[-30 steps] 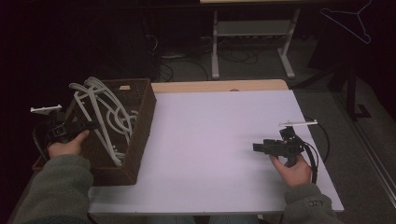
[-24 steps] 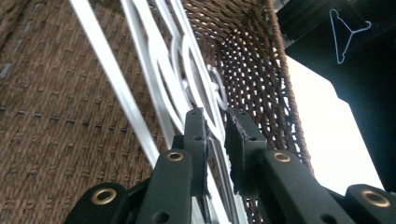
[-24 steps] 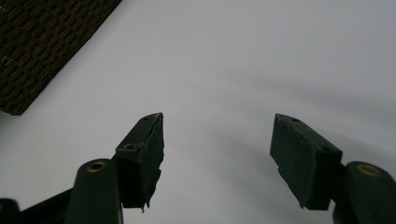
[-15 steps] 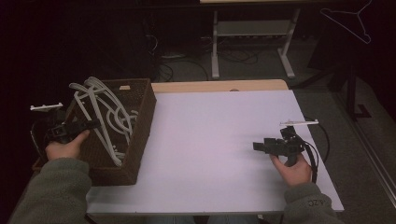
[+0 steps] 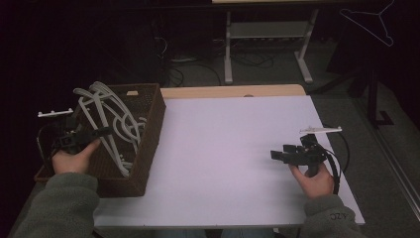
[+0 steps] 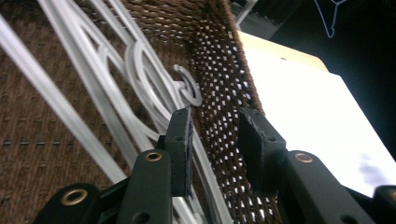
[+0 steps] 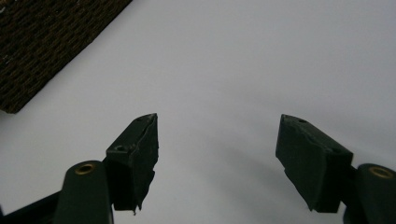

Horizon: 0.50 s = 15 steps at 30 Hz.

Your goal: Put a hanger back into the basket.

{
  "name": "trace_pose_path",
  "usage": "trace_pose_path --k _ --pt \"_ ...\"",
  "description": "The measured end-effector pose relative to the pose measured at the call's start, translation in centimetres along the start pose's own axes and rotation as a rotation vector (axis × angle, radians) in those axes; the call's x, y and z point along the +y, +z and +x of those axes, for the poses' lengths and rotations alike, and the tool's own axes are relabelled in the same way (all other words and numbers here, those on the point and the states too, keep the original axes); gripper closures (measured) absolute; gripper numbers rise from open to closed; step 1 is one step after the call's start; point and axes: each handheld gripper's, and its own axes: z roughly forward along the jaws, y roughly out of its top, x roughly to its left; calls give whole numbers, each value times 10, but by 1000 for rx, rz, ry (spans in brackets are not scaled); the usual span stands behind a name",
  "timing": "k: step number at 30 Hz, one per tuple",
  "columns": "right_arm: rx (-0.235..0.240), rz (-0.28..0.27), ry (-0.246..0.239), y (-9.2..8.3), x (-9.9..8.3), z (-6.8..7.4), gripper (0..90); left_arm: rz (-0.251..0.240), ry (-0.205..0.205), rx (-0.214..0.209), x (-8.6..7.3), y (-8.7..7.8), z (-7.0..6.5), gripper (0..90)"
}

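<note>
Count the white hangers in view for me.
At least 3: a tangled bundle of hangers in the brown basket, exact number unclear, plus one wire hanger hanging at far right.

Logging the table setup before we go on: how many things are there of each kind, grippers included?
Woven brown basket: 1
Bundle of white hangers in the basket: 1 bundle, single hangers too tangled to count
Grippers: 2, left gripper and right gripper
Total: 4
</note>
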Motion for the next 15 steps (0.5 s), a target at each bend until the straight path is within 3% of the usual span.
trace_pose_path --k 10,15 --pt "-13 -12 -12 -9 0 -1 280 -2 86 -40 -3 4 -27 592" --pt "-15 -17 -14 -12 -1 -2 277 2 102 -62 -7 8 -36 577"
